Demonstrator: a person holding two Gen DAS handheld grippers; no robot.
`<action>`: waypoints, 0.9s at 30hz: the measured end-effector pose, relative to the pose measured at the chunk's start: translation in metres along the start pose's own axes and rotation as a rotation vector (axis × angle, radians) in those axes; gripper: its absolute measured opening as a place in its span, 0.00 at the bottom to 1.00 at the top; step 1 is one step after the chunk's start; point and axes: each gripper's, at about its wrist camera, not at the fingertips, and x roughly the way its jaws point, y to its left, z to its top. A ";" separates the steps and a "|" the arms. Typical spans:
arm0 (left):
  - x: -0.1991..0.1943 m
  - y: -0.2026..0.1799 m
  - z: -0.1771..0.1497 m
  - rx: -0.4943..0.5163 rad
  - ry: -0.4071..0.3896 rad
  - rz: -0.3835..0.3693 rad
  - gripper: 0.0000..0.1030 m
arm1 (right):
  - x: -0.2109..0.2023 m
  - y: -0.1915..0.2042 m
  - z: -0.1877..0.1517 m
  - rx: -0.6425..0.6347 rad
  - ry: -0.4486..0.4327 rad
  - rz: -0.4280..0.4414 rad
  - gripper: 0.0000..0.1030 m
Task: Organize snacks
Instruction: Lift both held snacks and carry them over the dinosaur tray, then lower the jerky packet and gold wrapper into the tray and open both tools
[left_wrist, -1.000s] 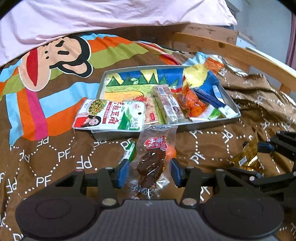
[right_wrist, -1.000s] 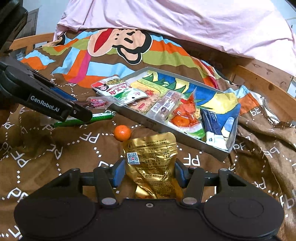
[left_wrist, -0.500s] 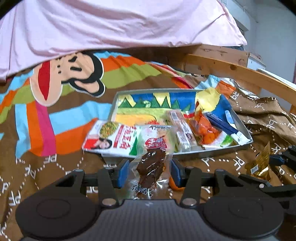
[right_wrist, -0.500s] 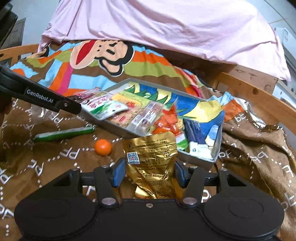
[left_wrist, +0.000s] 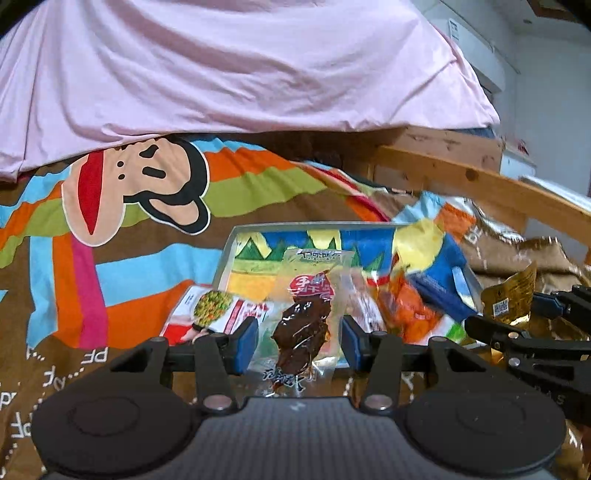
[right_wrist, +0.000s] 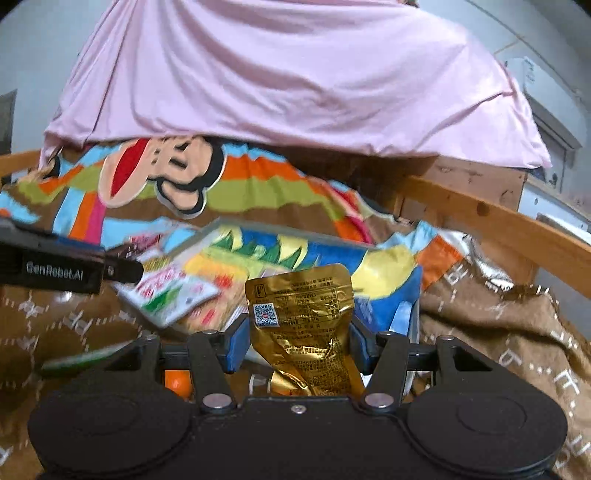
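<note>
We hold two snack packs above a bed, one in each gripper. The left gripper (left_wrist: 298, 341) has its jaws pinching a clear packet (left_wrist: 308, 314) with a dark brown piece of dried meat inside and a red label near its top; the blue pads press on the packet's two side edges, and the packet stands upright between them. The right gripper (right_wrist: 295, 345) has its jaws pinching a gold foil pouch (right_wrist: 301, 321), crumpled at the bottom, with a small square code printed on its upper left corner; the pouch also stands upright, leaning a little to the right.

Just beyond both packs lies a shallow metal tray (left_wrist: 314, 224) lined with a bright mountain picture in blue, yellow and green. Inside it, toward the right, we see an orange pack (left_wrist: 406, 306) and a blue pack (left_wrist: 439, 291), both blurred. A white, red and green bag (left_wrist: 218, 310) rests across the tray's near left corner, partly over the rim.

In the right wrist view a green stick-shaped pack (right_wrist: 85, 360) lies on the blanket at the near left, and a small orange ball (right_wrist: 177, 382) shows just behind the gripper's left finger. The left gripper enters that view from the left edge as a dark bar.

The brown blanket (left_wrist: 122, 229) bears a cartoon monkey face with coloured stripes. A pink sheet (left_wrist: 236, 74) hangs at the far side, and a wooden bed rail (left_wrist: 480, 184) runs along the right.
</note>
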 end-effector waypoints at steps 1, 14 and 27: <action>0.004 -0.001 0.003 -0.005 -0.006 0.004 0.50 | 0.002 -0.002 0.002 0.007 -0.009 -0.006 0.55; 0.079 -0.002 0.037 -0.030 -0.078 0.011 0.50 | 0.052 -0.034 0.027 0.131 -0.059 -0.043 0.55; 0.129 -0.006 0.011 -0.018 -0.026 -0.060 0.50 | 0.120 -0.038 0.020 0.159 0.076 -0.056 0.56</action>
